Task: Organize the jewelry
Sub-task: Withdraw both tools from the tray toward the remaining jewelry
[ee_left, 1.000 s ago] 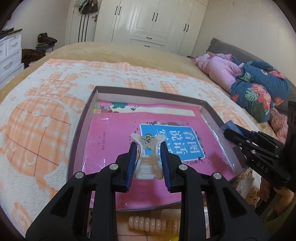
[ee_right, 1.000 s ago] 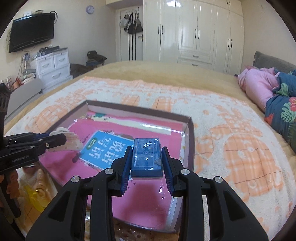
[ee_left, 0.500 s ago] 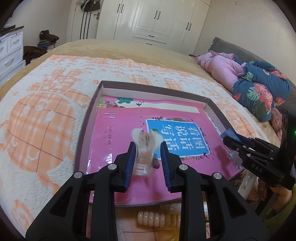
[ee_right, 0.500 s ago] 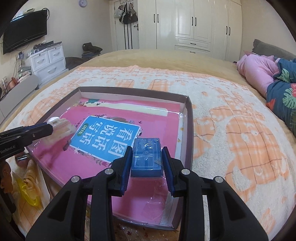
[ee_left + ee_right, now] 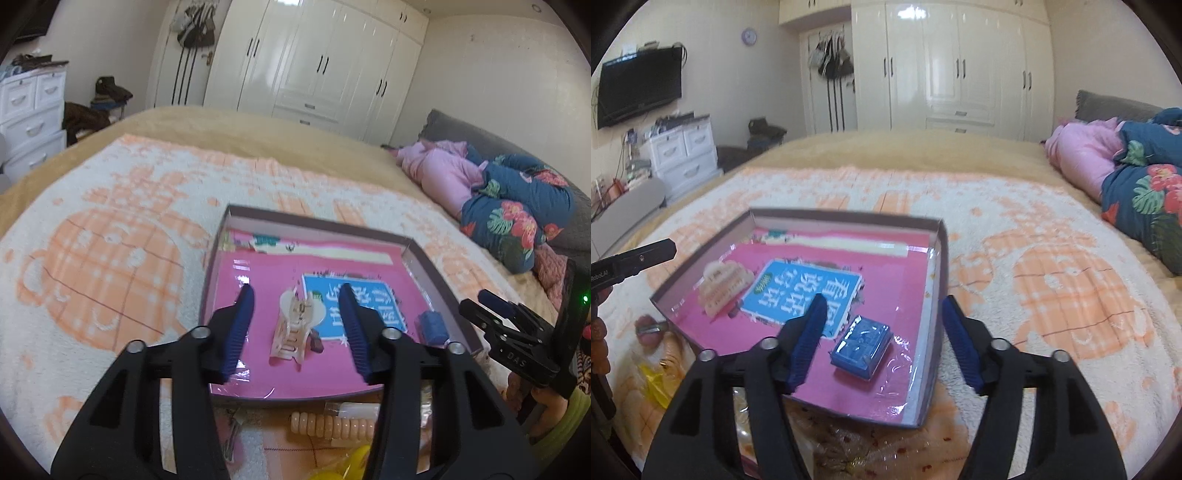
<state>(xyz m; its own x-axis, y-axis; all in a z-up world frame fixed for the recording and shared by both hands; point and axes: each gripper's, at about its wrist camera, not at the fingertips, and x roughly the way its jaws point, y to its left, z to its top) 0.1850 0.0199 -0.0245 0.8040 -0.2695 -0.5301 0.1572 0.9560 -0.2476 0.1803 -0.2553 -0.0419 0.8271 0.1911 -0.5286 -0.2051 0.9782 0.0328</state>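
A shallow box (image 5: 218, 254) with a pink printed bottom lies on the bed. A cream hair claw clip (image 5: 293, 328) lies inside it, just ahead of my open, empty left gripper (image 5: 297, 308). The clip also shows in the right wrist view (image 5: 720, 284). A small blue box (image 5: 862, 345) lies near the shallow box's right wall (image 5: 936, 280), between the fingers of my open, empty right gripper (image 5: 882, 328). The blue box also shows in the left wrist view (image 5: 432, 326), near the right gripper (image 5: 495, 314).
A peach spiral hair tie (image 5: 332, 424) and yellow items (image 5: 351, 461) lie in front of the box. A plastic bag with small items (image 5: 846, 446) lies at the box's near edge. Folded bedding (image 5: 509, 214) is piled at the right. The orange-patterned blanket (image 5: 103, 258) covers the bed.
Both grippers have opened. The left let go of the hair claw clip and the right let go of the blue box; both now lie on the bottom of the shallow box.
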